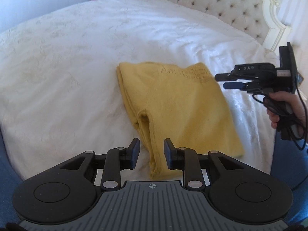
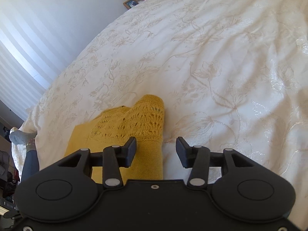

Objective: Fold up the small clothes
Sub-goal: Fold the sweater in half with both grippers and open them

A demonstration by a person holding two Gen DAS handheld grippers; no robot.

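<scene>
Between my left gripper's (image 1: 151,153) parted jaws I see a strip of the folded yellow knit garment (image 1: 173,107), unpinched, lying on the white bedspread (image 1: 67,57). Right gripper (image 2: 156,152) hangs open too (nothing clamped), tilted down over the lacy edge, a hand (image 1: 286,111) gripping its handle.
</scene>
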